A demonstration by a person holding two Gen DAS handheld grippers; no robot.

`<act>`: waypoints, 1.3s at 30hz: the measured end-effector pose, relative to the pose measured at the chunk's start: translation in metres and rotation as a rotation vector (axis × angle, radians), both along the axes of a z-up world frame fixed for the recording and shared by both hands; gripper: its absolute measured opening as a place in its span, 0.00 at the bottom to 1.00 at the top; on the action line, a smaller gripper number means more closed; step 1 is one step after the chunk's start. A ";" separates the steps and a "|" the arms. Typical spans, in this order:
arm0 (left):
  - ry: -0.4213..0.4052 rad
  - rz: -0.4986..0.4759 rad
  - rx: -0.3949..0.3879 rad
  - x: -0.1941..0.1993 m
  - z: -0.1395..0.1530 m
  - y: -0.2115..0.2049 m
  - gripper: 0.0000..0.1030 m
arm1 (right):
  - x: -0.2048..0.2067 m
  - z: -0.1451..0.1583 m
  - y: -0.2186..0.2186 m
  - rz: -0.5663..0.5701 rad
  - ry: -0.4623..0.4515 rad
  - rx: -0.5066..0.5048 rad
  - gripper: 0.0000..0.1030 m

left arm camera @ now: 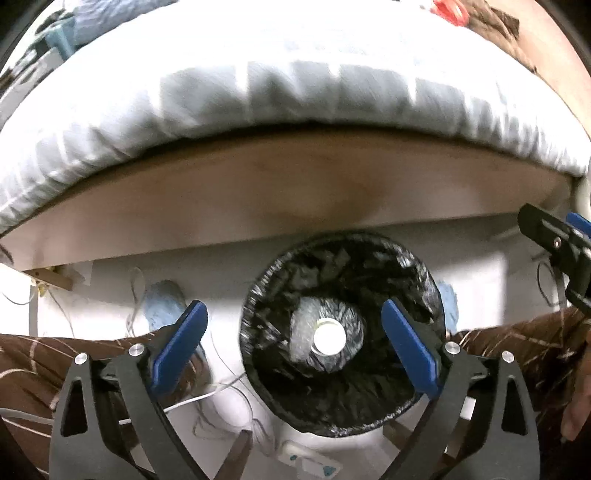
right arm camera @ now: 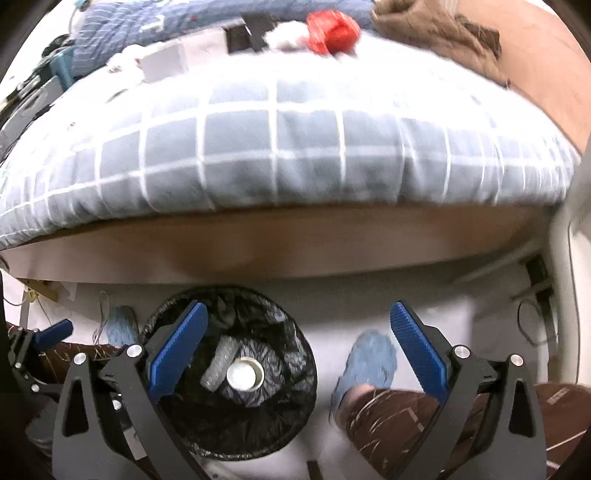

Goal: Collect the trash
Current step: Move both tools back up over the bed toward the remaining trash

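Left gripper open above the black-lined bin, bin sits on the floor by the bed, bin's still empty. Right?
Not empty. The bin already holds a clear plastic bottle and a white round cup-like piece, clearest in the right wrist view. The rest stands: left gripper open above it, beside the bed.

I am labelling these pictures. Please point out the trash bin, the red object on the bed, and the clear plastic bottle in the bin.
trash bin [left arm camera: 424,402]: left wrist view, on its black liner rim.
red object [right arm camera: 332,31]: right wrist view, on its middle.
clear plastic bottle [right arm camera: 219,363]: right wrist view, on its ribbed body.
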State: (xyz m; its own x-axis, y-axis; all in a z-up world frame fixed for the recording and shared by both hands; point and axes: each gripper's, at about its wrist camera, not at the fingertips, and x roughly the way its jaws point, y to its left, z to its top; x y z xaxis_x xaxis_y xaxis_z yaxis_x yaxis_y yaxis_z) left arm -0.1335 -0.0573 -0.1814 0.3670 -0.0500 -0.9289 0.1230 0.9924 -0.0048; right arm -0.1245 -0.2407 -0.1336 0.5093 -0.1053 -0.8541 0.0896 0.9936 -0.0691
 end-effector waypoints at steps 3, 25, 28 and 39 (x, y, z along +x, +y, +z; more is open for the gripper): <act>-0.054 0.023 -0.030 0.004 0.018 0.009 0.92 | 0.002 0.010 0.005 0.008 -0.029 -0.009 0.93; -0.285 0.056 -0.065 0.042 0.119 0.040 0.94 | 0.042 0.089 0.023 0.090 -0.257 -0.018 0.93; -0.311 0.063 -0.067 0.048 0.130 0.045 0.94 | 0.053 0.098 0.026 0.097 -0.277 -0.015 0.93; -0.328 0.112 -0.074 0.082 0.152 0.072 0.94 | 0.091 0.113 0.037 0.126 -0.318 -0.028 0.93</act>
State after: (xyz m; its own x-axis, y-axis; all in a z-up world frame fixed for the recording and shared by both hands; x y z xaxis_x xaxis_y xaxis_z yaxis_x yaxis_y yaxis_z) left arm -0.0518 0.0145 -0.0298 0.6520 -0.0551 -0.7562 0.0205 0.9983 -0.0551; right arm -0.0334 -0.2039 -0.0205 0.7604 -0.0463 -0.6478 -0.0120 0.9963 -0.0853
